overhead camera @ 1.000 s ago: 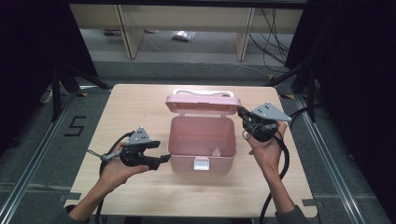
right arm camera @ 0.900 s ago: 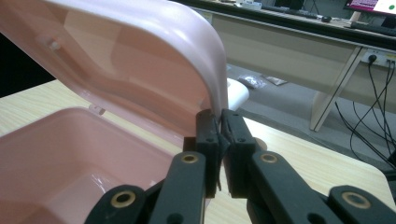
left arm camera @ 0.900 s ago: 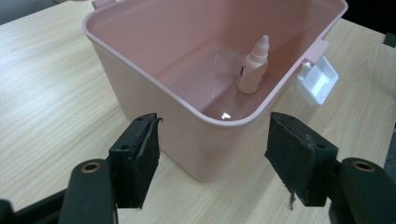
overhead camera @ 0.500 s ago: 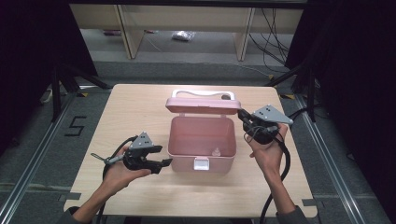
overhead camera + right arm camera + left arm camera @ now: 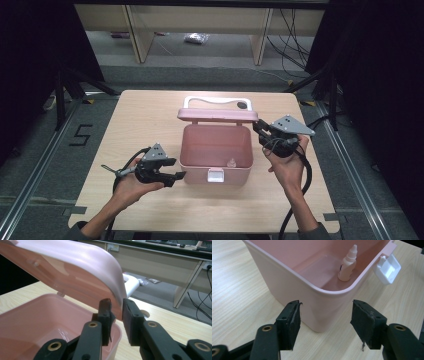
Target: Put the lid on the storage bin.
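Note:
A pink plastic box (image 5: 190, 150) stands mid-table, its lid (image 5: 217, 116) raised at the back with a white handle (image 5: 215, 102) behind it. A small dropper bottle (image 5: 347, 265) stands upright inside, near the front wall (image 5: 231, 163). My left gripper (image 5: 176, 168) is open, its jaws astride the box's front left corner (image 5: 325, 315) without touching, and they have just been closing a little. My right gripper (image 5: 258, 129) is at the lid's right end. Its jaws have just been opening, and the lid's edge (image 5: 117, 306) sits loosely between them.
A white latch (image 5: 216, 176) hangs on the box's front wall. The light wooden table (image 5: 145, 115) has bare room left, right and in front of the box. Beyond the far edge, a shelf unit (image 5: 200, 20) and cables stand on the floor.
More of the white handle shows behind the lid than a second ago. The right gripper's jaws have parted slightly at the lid's end. Both hands have stayed about where they were.

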The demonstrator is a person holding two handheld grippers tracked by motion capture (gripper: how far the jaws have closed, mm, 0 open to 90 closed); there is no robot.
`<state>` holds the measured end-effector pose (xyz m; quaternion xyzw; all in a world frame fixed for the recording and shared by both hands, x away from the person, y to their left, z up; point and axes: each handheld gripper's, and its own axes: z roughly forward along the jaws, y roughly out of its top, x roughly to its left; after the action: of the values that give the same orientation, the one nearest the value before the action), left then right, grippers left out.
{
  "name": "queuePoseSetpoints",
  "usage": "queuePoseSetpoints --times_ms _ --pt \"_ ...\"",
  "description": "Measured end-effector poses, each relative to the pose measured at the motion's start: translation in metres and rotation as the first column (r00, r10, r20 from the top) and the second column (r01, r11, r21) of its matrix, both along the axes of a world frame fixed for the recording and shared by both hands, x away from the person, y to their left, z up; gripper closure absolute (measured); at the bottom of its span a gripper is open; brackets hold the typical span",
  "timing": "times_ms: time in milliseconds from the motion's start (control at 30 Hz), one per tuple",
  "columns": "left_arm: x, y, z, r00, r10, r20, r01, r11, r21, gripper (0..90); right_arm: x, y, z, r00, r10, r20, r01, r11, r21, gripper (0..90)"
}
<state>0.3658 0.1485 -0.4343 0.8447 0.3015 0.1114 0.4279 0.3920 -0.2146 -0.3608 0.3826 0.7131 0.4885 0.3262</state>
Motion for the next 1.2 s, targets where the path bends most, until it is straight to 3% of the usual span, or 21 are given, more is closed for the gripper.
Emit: queuePoseSetpoints --times_ms 233,267,300,333,367,433,500,600,667,700,767,933,1000,1033,1133,1200 --pt "0.001 -0.002 -0.003 0.9999 -0.011 -0.004 0.011 0.9999 0.008 44.8 -0.004 -0.003 -0.004 0.9998 -0.004 -0.02 0.004 1.0 -0.007 74.6" --pt "0.0 -0.003 -0.004 1.0 0.004 -0.005 -0.004 1.0 -0.007 45.3 -0.005 -0.003 -0.005 0.9995 0.0 -0.031 0.0 1.0 0.005 74.6" --pt "0.0 -0.004 -0.005 1.0 0.001 -0.003 -0.001 1.0 -0.006 46.3 -0.005 -0.003 -0.005 0.9999 -0.002 -0.017 0.002 1.0 -0.004 74.7" --pt "0.001 -0.003 -0.004 0.9998 -0.018 -0.003 0.018 0.9998 0.013 46.6 -0.005 -0.003 -0.006 0.9999 0.001 -0.014 -0.001 0.9999 -0.01 74.6" --pt "0.0 -0.004 -0.005 1.0 -0.006 0.002 0.006 1.0 0.006 48.4 -0.007 -0.002 -0.006 0.9993 0.008 -0.037 -0.008 1.0 -0.001 74.6" --pt "0.0 -0.005 -0.005 0.9998 -0.02 0.007 0.02 0.9995 0.023 50.5 -0.007 -0.002 -0.007 0.9999 0.006 -0.01 -0.006 0.9998 -0.017 74.6" --pt "0.0 -0.005 -0.005 0.9997 -0.023 0.009 0.023 0.999 0.038 52.7 -0.009 0.0 -0.007 0.9993 0.018 -0.034 -0.018 0.9998 -0.011 74.5" --pt "-0.001 -0.005 -0.005 0.9995 -0.028 0.012 0.027 0.9985 0.049 53.7 -0.01 0.0 -0.008 0.9995 0.02 -0.024 -0.021 0.9994 -0.026 74.4" --pt "-0.001 -0.005 -0.005 0.9995 -0.029 0.01 0.028 0.9986 0.045 54.9 -0.014 0.003 -0.009 0.9981 0.009 -0.061 -0.009 0.9999 0.006 74.2" --pt "0.0 -0.005 -0.005 0.9995 -0.031 0.009 0.03 0.9986 0.043 55.4 -0.012 0.001 -0.01 0.999 0.027 -0.036 -0.028 0.9993 -0.024 73.9" --pt "-0.001 -0.005 -0.006 0.9997 -0.024 0.011 0.023 0.9986 0.048 55.9 -0.013 0.001 -0.011 0.9994 0.018 -0.03 -0.019 0.9995 -0.026 73.6" --pt "-0.002 -0.005 -0.005 0.9997 -0.023 0.012 0.022 0.9983 0.054 57.4 -0.016 0.0 -0.014 0.9986 0.028 -0.045 -0.029 0.999 -0.034 73.6" --pt "-0.003 -0.004 -0.004 0.9996 -0.025 0.014 0.024 0.9984 0.051 58.5 -0.018 0.002 -0.015 0.9984 0.023 -0.052 -0.024 0.9996 -0.014 73.4" --pt "-0.003 -0.004 -0.004 0.9995 -0.026 0.016 0.026 0.9986 0.046 60.2 -0.017 0.001 -0.015 0.9988 0.03 -0.039 -0.031 0.9989 -0.034 73.2" --pt "-0.006 -0.001 -0.002 0.999 -0.043 0.011 0.042 0.9975 0.058 64.7 -0.019 0.002 -0.016 0.9963 0.038 -0.077 -0.039 0.9991 -0.015 73.0" --pt "-0.007 -0.001 -0.002 0.9988 -0.044 0.02 0.043 0.9969 0.066 68.4 -0.019 0.002 -0.017 0.9981 0.028 -0.054 -0.029 0.9994 -0.019 72.9"
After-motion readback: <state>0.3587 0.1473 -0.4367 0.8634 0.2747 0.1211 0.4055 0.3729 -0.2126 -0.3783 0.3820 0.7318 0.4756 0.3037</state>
